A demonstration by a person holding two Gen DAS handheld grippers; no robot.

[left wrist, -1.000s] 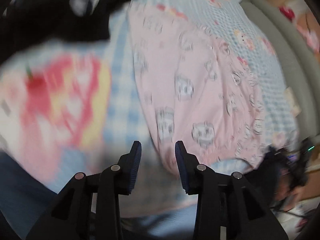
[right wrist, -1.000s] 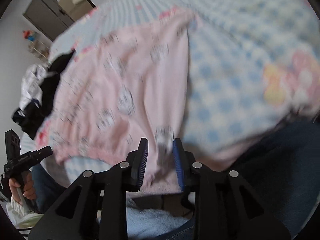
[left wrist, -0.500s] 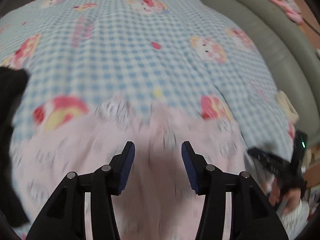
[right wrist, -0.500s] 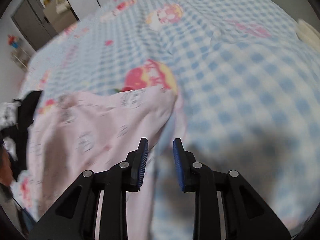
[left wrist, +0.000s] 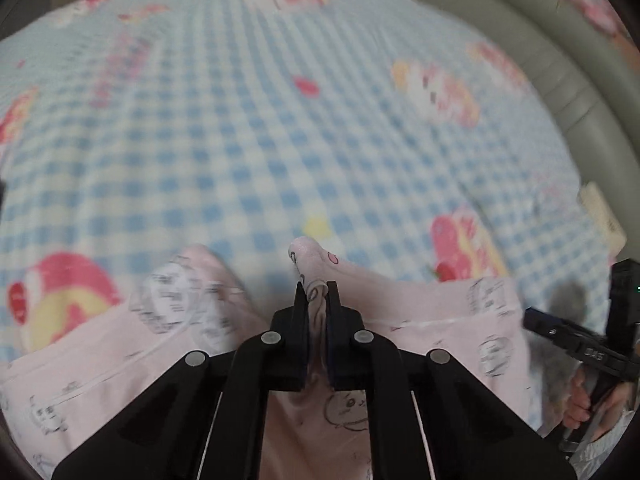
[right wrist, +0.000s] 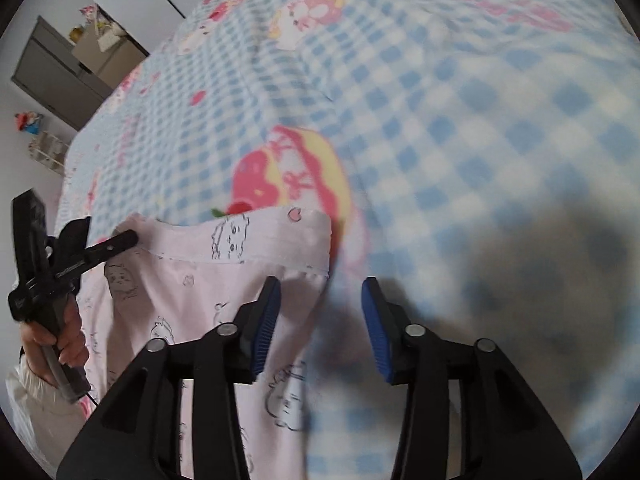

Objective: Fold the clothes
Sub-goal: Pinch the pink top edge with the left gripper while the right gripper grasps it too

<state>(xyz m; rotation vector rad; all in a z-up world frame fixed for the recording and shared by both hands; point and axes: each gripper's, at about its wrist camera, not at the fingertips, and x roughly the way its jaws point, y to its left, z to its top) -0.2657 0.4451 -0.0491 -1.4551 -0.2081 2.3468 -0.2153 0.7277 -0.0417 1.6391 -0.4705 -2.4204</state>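
Pink cartoon-print garment (left wrist: 432,332) lies spread on the blue-and-white checked bedspread (left wrist: 248,152), its hemmed edge toward the middle of the bed. Left gripper (left wrist: 317,294) is closing, pads already pinching a bunched fold of the pink fabric; a small peak of cloth sticks up past the fingertips. Seen from the right wrist, that same gripper (right wrist: 120,240) bites the garment's (right wrist: 192,304) left hem corner, held by the person's hand (right wrist: 56,340) in a white sleeve. Right gripper (right wrist: 320,304) is opening, jaws spread, blue pads (right wrist: 264,324) clear of cloth: left finger over the garment's right edge, right finger over bare bedspread (right wrist: 460,128), nothing pinched. Grey padded bed frame (left wrist: 532,68) curves along the right. Grey cabinet (right wrist: 60,76) stands against the far wall.
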